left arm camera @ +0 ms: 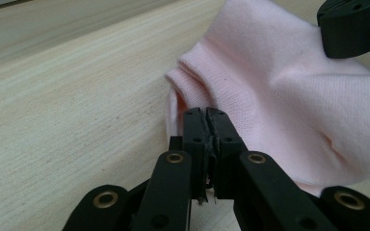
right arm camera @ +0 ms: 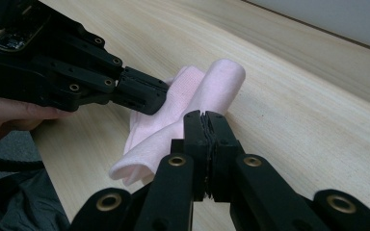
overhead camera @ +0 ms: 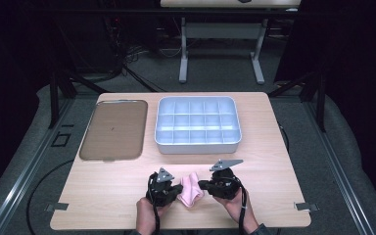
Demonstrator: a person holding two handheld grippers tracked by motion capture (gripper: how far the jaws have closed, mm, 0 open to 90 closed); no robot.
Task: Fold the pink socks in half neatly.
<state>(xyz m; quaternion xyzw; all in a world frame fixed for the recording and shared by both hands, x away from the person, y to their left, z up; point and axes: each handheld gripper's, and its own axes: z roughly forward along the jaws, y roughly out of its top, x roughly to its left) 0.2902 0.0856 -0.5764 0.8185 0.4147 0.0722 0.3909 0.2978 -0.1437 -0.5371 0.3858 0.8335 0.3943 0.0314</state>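
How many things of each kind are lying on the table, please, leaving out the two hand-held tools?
Pink sock: 1
Compartment box, pale blue-grey: 1
Flat brown tray: 1
Total: 3

Pale pink sock (overhead camera: pixel 191 190), soft ribbed knit, crumpled and folded over on itself. Lying on the light wooden tabletop (overhead camera: pixel 103 186) near its front edge, short of the middle. Cuff end doubled into a rounded fold, the rest spread in loose creases, partly lifted off the wood.
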